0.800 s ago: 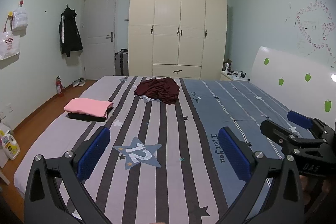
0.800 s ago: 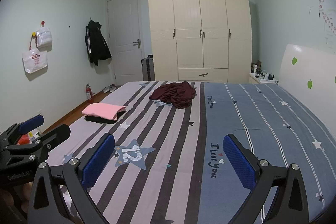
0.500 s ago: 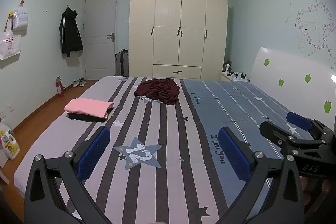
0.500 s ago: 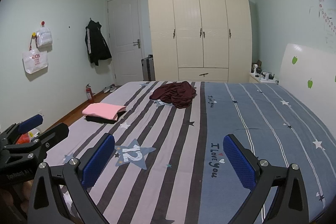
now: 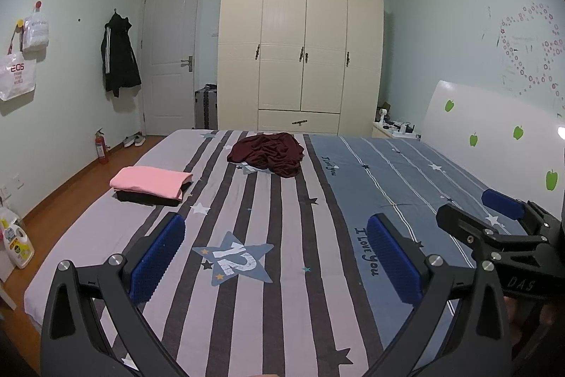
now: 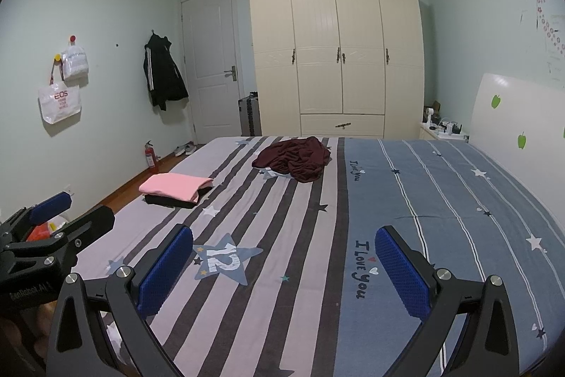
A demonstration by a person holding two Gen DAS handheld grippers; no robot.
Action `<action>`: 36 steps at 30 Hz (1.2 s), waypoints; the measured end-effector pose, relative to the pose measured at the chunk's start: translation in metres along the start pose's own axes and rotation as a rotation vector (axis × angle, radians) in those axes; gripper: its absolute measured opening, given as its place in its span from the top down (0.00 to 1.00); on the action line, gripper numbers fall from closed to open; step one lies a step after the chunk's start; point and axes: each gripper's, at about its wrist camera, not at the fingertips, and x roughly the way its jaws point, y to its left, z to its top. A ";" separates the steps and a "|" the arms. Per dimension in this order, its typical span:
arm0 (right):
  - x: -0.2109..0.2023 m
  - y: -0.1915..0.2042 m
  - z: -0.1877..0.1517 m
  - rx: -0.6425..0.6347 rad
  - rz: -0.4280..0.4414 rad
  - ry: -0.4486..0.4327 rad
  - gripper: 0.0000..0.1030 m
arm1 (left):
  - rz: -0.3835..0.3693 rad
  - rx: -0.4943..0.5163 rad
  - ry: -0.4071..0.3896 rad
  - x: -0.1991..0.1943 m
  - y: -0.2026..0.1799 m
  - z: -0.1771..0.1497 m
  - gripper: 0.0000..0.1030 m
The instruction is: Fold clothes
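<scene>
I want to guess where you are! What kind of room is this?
A bedroom, most likely: a wide bed with a striped star-print sheet, a tall cream four-door wardrobe, and a crumpled maroon garment lying on the bed.

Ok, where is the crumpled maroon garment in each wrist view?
Left wrist: maroon garment lies centre frame, at the bed's far end.
Right wrist: maroon garment lies centre frame, at the far end.
Shared landmark: cream wardrobe directly behind it.

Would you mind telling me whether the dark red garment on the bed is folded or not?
Not folded. The dark red garment lies in a crumpled heap with loose wrinkles, unlike the pink garment, which is a flat, neat rectangle.
</scene>
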 end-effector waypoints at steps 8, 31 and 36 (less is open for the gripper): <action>0.000 0.000 0.002 -0.003 -0.003 -0.002 0.01 | -0.001 -0.002 -0.002 0.000 0.002 0.002 0.01; -0.003 0.003 0.003 -0.008 -0.003 -0.003 0.01 | -0.005 -0.004 -0.006 0.005 0.005 -0.004 0.01; -0.003 0.002 0.004 -0.006 -0.003 -0.004 0.01 | -0.003 -0.004 -0.010 0.003 0.005 -0.004 0.01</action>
